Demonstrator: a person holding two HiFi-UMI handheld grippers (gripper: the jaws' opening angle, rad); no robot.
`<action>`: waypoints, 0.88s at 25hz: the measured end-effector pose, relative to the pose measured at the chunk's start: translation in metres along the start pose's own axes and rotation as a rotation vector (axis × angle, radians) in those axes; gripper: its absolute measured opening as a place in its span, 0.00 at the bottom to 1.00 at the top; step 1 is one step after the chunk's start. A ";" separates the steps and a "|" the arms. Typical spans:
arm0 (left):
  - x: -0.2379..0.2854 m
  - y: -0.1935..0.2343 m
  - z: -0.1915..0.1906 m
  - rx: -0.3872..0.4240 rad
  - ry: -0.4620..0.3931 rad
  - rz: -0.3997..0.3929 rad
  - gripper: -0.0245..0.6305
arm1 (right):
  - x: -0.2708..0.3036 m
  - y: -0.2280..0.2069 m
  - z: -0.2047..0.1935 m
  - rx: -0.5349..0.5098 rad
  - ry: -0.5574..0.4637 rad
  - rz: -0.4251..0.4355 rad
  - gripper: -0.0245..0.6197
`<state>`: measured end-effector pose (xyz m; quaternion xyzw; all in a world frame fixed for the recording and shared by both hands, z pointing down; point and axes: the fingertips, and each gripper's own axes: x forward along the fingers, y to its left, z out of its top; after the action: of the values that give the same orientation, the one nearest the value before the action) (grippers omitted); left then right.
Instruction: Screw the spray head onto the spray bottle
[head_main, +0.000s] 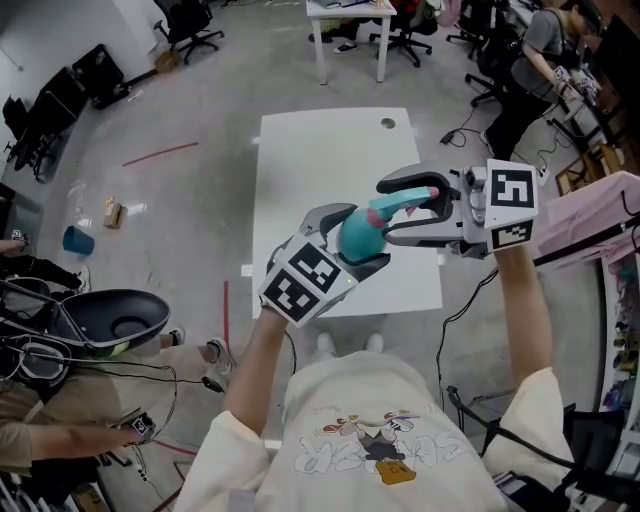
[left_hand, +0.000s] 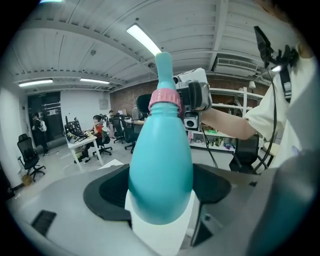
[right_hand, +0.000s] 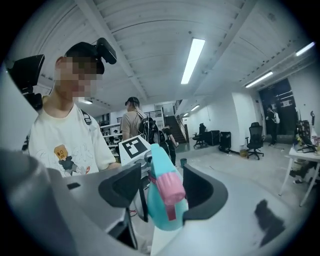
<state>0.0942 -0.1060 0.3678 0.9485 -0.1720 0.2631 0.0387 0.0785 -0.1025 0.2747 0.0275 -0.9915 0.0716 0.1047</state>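
- The spray bottle (left_hand: 161, 165) is clamped by its fat teal body in the left gripper (head_main: 358, 248), with both pads pressed against its sides. It is carried in the air above the worktop (head_main: 310, 170), its neck pointing away from that gripper.
- The spray head (head_main: 405, 203) is seen sitting on the neck, with the pink collar (left_hand: 164, 100) at the join and the teal nozzle beyond it.
- The right gripper (head_main: 418, 208) is released. Its jaws stand wide on either side of the spray head, and a gap shows at one jaw at least, so nothing is gripped there.
- Progress is judged as late: the head is mounted and in line with the bottle. How far the collar has been turned down cannot be told, because no thread is visible.
- What may be left is judged to be a last tightening turn or two, or nothing more than setting the bottle down.
- No brand or label is found on the bottle or the head.
- Only black-and-white squares are seen on the marker cube (head_main: 510, 205), with no words. Lettering sits under the cartoon on the shirt (head_main: 380, 440), but it cannot be read.
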 end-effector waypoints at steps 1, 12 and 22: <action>-0.001 0.001 -0.002 0.001 0.000 0.001 0.62 | 0.004 0.001 -0.003 -0.004 0.013 0.003 0.43; 0.005 0.010 -0.002 0.073 0.076 0.043 0.62 | 0.004 0.000 -0.007 -0.099 0.186 0.038 0.25; 0.022 -0.010 -0.005 0.091 0.140 0.021 0.62 | -0.005 0.013 -0.029 -0.302 0.566 0.083 0.25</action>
<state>0.1124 -0.1029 0.3836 0.9268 -0.1668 0.3365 0.0048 0.0887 -0.0852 0.2996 -0.0500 -0.9228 -0.0672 0.3761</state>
